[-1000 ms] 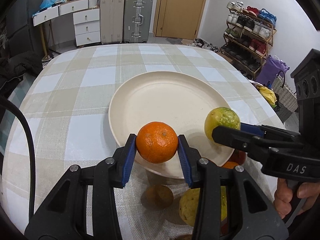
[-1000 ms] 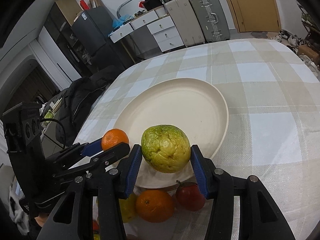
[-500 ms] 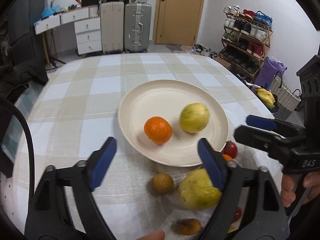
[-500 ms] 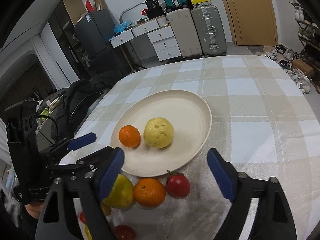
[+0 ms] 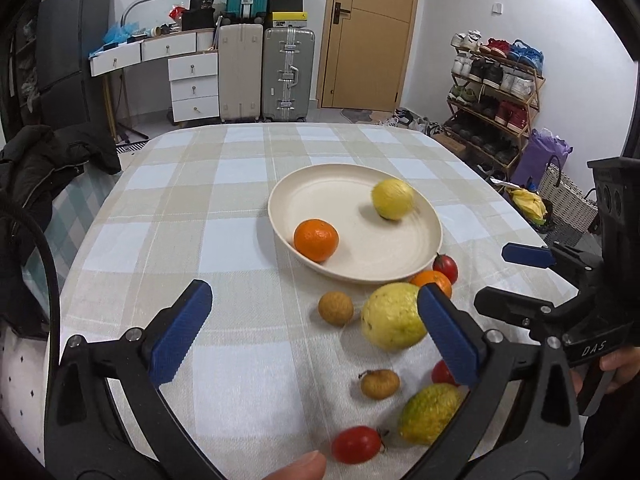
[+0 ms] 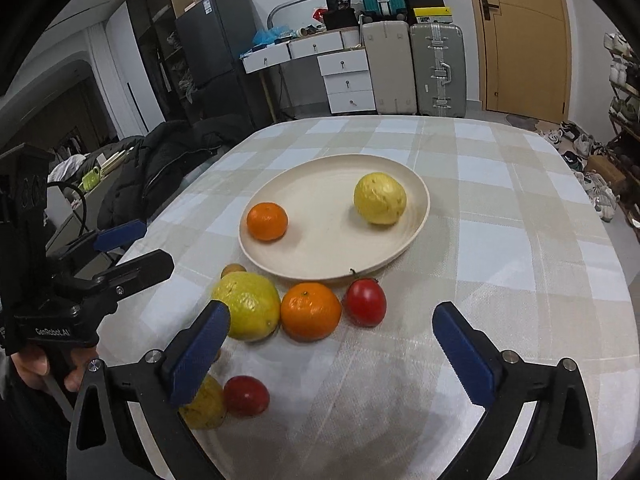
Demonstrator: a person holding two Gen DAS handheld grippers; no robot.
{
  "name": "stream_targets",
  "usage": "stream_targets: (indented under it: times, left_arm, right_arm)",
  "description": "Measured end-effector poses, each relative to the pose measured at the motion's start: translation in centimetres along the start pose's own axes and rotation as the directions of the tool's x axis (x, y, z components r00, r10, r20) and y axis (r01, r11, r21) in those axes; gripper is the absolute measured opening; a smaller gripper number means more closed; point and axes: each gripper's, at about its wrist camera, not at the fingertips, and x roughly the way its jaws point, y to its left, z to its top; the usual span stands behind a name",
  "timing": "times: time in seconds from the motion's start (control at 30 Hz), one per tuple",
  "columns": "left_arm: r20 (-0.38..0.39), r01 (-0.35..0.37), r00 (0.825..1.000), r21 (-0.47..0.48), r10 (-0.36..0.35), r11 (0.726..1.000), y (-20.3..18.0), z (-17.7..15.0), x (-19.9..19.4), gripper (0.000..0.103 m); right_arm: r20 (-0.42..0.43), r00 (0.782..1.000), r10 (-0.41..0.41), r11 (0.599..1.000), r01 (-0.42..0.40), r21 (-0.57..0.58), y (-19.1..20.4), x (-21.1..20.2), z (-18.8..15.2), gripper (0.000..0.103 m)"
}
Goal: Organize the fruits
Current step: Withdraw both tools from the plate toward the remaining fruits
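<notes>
A cream plate (image 5: 340,200) on the checked tablecloth holds an orange (image 5: 316,239) and a yellow guava (image 5: 392,199); the right wrist view shows the same plate (image 6: 332,248), orange (image 6: 267,221) and guava (image 6: 380,204). My left gripper (image 5: 312,292) is back from the plate, jaws opening wide, nothing between them. My right gripper (image 6: 330,312) is also opening and empty, above a loose orange (image 6: 310,310) and a tomato (image 6: 366,302). A big yellow guava (image 5: 392,316) lies on the cloth before the plate.
Several loose fruits lie near the front edge: a brown fruit (image 5: 335,308), a second brown fruit (image 5: 379,384), a green-yellow guava (image 5: 428,412), a tomato (image 5: 356,444). A black jacket (image 5: 40,168) hangs left of the table. A fingertip (image 5: 296,468) shows at the bottom.
Both grippers let go of their fruit: the orange and the yellow guava now rest on the plate. Both grippers drew back toward the near edge with jaws spread wide. The guava rolled rightward.
</notes>
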Motion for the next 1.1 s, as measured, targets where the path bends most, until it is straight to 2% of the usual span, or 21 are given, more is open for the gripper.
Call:
stream_targets:
  times: [0.37,0.6,0.9,1.1]
  left_arm:
    - [-0.003,-0.012,1.0,0.007,0.012,1.0,-0.4,-2.4,-3.2,0.102]
    - [-0.023,-0.016,1.0,0.027,0.016,1.0,-0.6,-3.6,-3.9,0.102]
    - [-0.083,0.001,0.997,0.036,0.002,0.999,-0.1,-4.4,-3.6,0.102]
    - [-0.128,0.008,0.992,0.092,0.004,0.996,-0.4,-4.5,-3.3,0.102]
  right_arm:
    - [-0.049,0.999,-0.022,0.995,0.017,-0.095,1.5,-0.9,-2.0,0.103]
    - [-0.079,0.997,-0.024,0.992,0.014,-0.127,1.5,-1.1,-2.6,0.103]
    - [-0.134,0.991,-0.023,0.985,0.0,-0.174,2.0,-0.4,-3.5,0.103]
    - [-0.16,0.987,-0.032,0.977,-0.003,-0.214,2.8,0.5,-4.1,0.103]
